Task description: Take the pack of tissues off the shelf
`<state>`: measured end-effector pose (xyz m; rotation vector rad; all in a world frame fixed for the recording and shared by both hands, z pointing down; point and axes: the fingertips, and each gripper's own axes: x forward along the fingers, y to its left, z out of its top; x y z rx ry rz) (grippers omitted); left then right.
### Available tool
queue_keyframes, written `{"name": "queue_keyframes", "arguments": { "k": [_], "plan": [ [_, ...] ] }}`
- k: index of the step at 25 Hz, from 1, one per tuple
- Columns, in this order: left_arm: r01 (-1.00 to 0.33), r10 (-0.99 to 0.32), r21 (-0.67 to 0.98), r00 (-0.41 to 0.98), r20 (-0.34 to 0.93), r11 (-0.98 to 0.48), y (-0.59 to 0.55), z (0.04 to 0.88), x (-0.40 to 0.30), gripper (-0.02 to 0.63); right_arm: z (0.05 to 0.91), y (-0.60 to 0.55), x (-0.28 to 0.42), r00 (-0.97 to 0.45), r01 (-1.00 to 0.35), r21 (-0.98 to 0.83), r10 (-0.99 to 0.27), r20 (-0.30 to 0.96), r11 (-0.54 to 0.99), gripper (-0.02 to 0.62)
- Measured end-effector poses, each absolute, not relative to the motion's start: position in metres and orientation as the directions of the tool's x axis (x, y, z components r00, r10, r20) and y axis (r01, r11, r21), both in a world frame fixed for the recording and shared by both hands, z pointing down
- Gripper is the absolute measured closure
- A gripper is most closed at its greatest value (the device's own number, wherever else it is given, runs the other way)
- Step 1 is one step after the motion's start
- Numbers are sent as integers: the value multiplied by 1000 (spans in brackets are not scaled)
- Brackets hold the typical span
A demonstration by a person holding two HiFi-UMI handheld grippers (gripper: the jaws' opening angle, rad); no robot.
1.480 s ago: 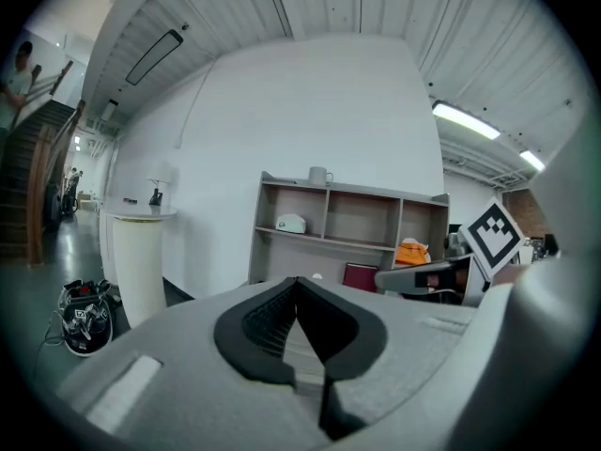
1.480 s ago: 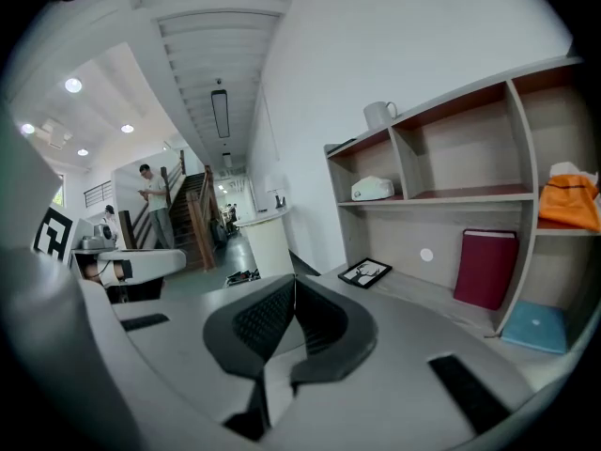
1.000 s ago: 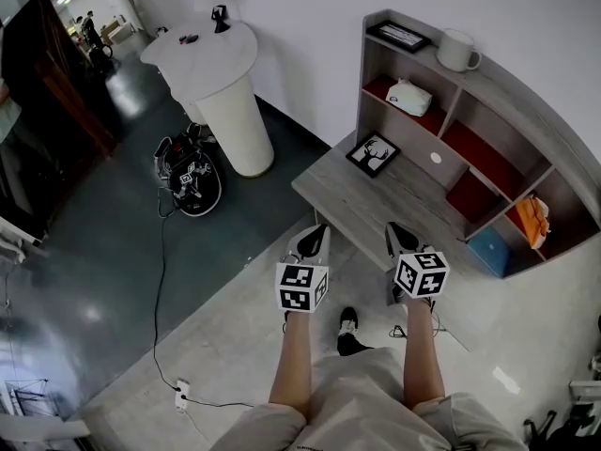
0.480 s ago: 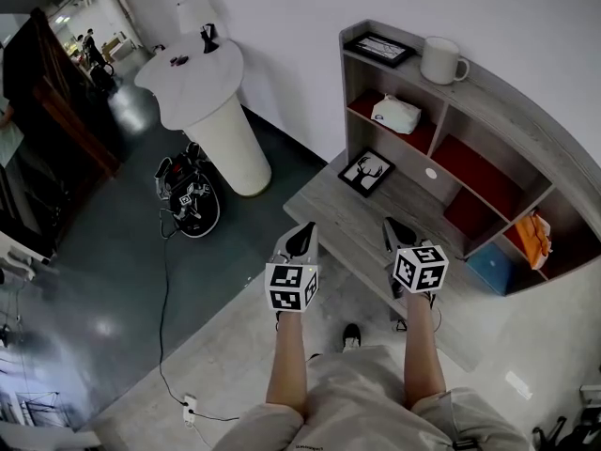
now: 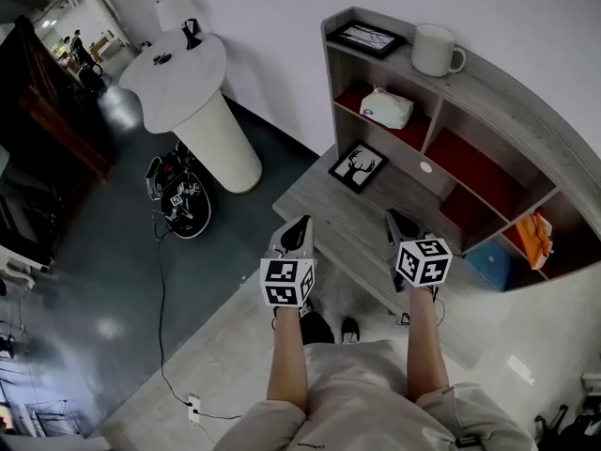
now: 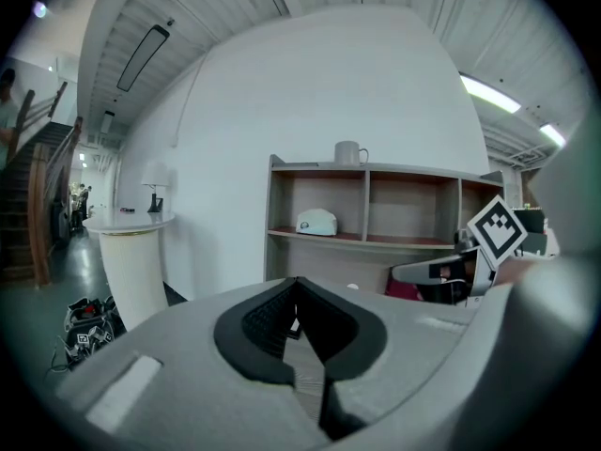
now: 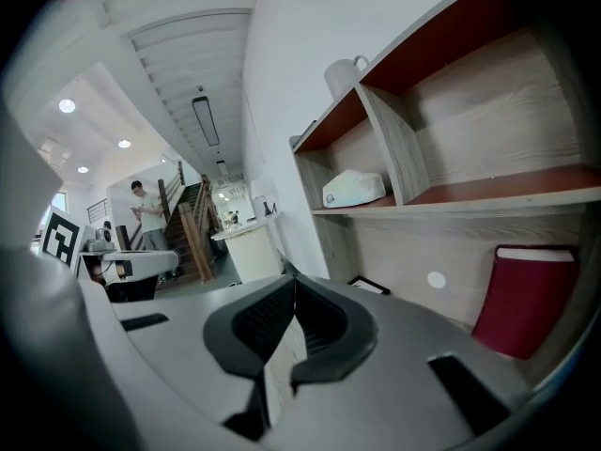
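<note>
Shelf [image 5: 507, 87] ahead; both tools [image 5: 299, 228] [image 5: 401, 222] closed, empty.

A white mug [image 5: 437, 49] stands near a flat-lying framed picture [image 5: 366, 38], with a framed deer print [image 5: 358, 166] lower down. A round white worktop [image 5: 188, 75] rises beside dark equipment [image 5: 177, 195] on the floor [image 5: 94, 280].

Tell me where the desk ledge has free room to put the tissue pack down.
The ledge is bare along its front edge, right of the deer picture. The red-floored compartment beside the tissue pack is empty. The shelf top is crowded: a frame and a mug.
</note>
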<state>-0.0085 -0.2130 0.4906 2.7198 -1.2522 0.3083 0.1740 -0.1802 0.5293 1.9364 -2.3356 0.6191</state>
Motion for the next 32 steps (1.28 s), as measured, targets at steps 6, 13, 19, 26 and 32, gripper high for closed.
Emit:
{"name": "queue_keyframes", "arguments": {
  "k": [6, 13, 19, 26, 32],
  "plan": [
    [-712, -686, 46, 690, 231, -700, -244, 490, 25, 597, 530, -202, 193, -166, -961, -261, -942, 291, 89, 580],
    [-634, -615, 45, 763, 200, -772, -297, 470, 66, 597, 505, -238, 223, -72, -970, -241, -964, 254, 9, 578],
    [-563, -547, 41, 816, 188, -825, -336, 461, 95, 597, 482, -270, 236, -16, -969, -245, -985, 174, -27, 578],
    [-509, -491, 62, 851, 185, -859, -373, 461, 104, 597, 470, -300, 238, 57, -964, -253, -991, 119, -85, 578],
    [-441, -423, 61, 885, 194, -895, -391, 465, 116, 597, 469, -330, 243, 150, -959, -225, -981, 121, -174, 578]
  ]
}}
